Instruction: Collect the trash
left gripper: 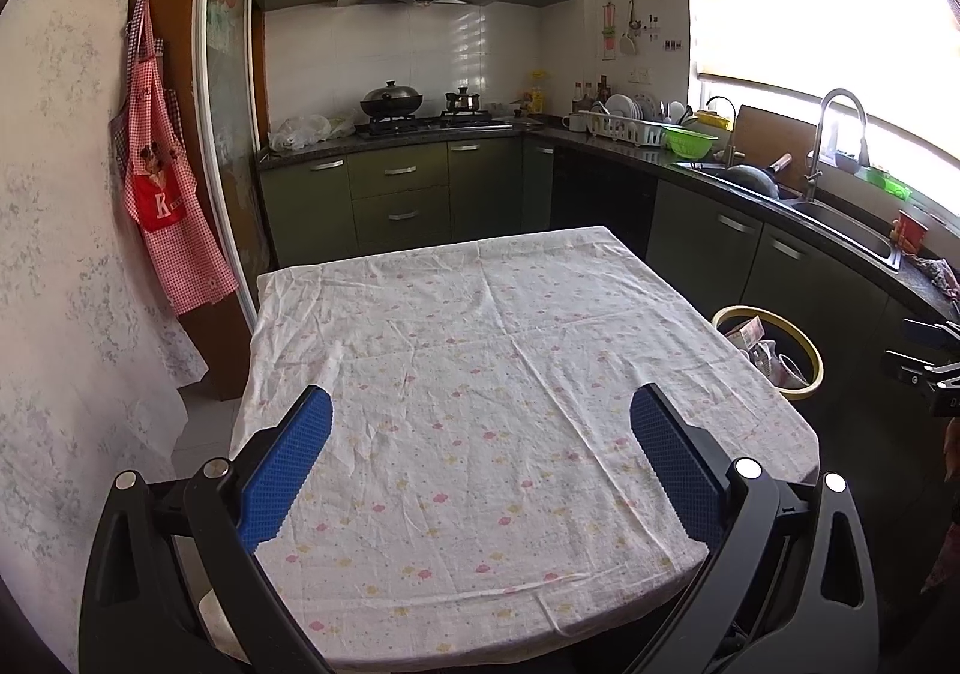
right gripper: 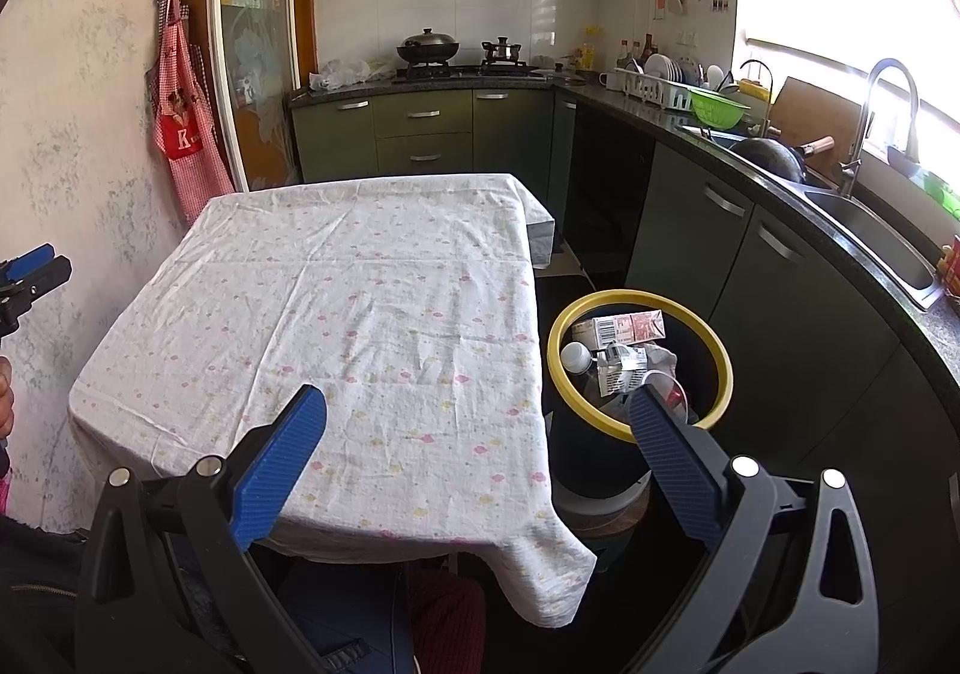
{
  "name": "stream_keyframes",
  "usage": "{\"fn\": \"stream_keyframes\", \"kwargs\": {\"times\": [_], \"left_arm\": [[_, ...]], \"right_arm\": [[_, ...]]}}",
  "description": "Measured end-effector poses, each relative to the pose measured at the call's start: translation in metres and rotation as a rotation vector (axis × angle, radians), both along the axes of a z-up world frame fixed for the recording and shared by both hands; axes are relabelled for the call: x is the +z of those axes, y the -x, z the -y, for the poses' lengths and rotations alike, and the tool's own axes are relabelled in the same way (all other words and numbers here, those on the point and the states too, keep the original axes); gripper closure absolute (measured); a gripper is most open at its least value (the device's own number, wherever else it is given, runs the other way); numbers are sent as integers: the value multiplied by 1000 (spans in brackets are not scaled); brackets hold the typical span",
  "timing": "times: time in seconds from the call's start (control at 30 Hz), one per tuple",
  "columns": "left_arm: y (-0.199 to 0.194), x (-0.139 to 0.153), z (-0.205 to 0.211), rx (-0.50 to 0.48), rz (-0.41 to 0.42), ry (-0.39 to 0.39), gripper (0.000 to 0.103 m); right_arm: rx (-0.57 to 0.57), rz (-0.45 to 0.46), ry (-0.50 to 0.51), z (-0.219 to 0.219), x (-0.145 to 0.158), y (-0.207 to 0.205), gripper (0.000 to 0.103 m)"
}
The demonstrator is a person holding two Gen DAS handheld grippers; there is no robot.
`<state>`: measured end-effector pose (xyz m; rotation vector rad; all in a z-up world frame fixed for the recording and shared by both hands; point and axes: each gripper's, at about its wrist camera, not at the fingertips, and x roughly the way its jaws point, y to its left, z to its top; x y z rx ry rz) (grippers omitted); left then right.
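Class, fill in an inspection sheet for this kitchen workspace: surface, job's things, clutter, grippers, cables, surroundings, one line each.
Surface: table under a wrinkled white tablecloth with small pink and yellow prints; nothing seen on it.
Job's things: black bin with yellow rim on the floor beside the table, holding a carton, a white bottle and wrappers.
Clutter: nothing seen on the table.
Grippers: left gripper open and empty over the table; right gripper open and empty, between table edge and bin.
Cables: nothing seen.
Surroundings: red checked apron on the wall, wok on the stove, green colander, sink with tap.
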<state>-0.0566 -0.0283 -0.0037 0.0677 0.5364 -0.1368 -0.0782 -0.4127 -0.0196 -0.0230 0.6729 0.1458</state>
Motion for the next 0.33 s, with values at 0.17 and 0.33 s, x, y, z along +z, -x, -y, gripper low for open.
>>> {"fn": "stream_keyframes", "kwargs": {"times": [0.17, 0.33], "left_arm": [[-25, -7, 1, -14, -55, -4, 5], [-89, -26, -23, 16, -150, 56, 5]], "right_arm": [[12, -17, -1, -1, -2, -16, 7], [40, -30, -11, -12, 0, -68, 7]]}}
